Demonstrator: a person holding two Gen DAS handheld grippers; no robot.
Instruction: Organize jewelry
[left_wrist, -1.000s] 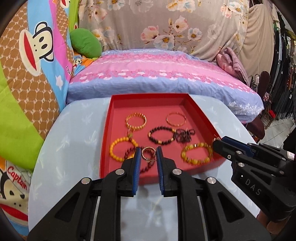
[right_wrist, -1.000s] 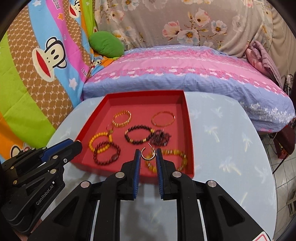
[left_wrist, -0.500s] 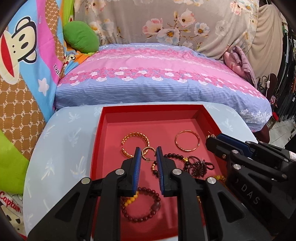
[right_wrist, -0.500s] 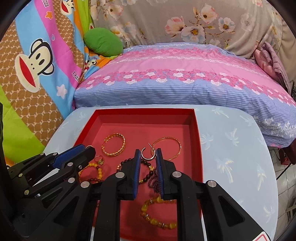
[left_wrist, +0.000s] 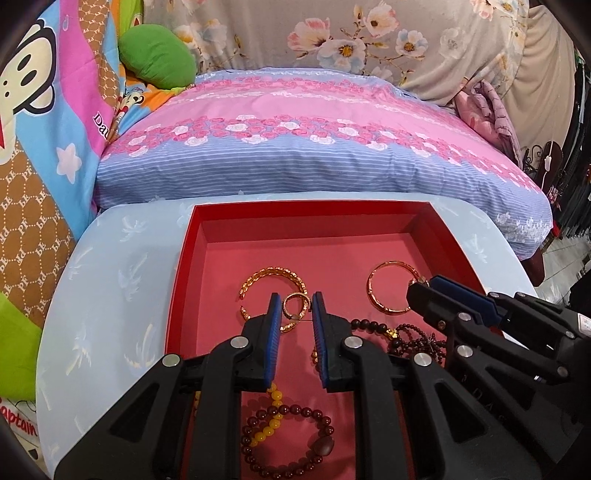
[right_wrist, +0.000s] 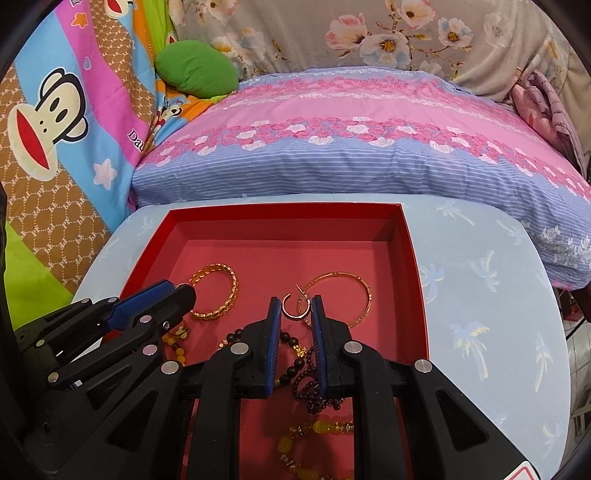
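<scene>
A red tray (left_wrist: 184, 266) (right_wrist: 413, 258) lies on a pale blue table and holds bracelets. My left gripper (left_wrist: 295, 306) is shut on a small gold hoop earring (left_wrist: 295, 308) above the tray's middle. My right gripper (right_wrist: 295, 308) is shut on a matching gold hoop earring (right_wrist: 295, 306), also over the tray. Below lie a twisted gold bangle (left_wrist: 273, 277) (right_wrist: 218, 291), a thin gold bangle (left_wrist: 388, 284) (right_wrist: 343, 295), dark bead bracelets (left_wrist: 288, 439) (right_wrist: 295, 362) and yellow bead bracelets (right_wrist: 314, 432). The right gripper also shows in the left wrist view (left_wrist: 424, 291), and the left gripper in the right wrist view (right_wrist: 177, 295).
The pale blue table (left_wrist: 110, 295) (right_wrist: 480, 295) has bare room on both sides of the tray. A pink and blue striped cushion (left_wrist: 314, 147) lies just behind the table. A green pillow (left_wrist: 155, 55) and cartoon blankets are at the left.
Both grippers have moved forward over the tray, each still holding its earring. The tray's far part now fills the view and the near bracelets lie under the fingers.
</scene>
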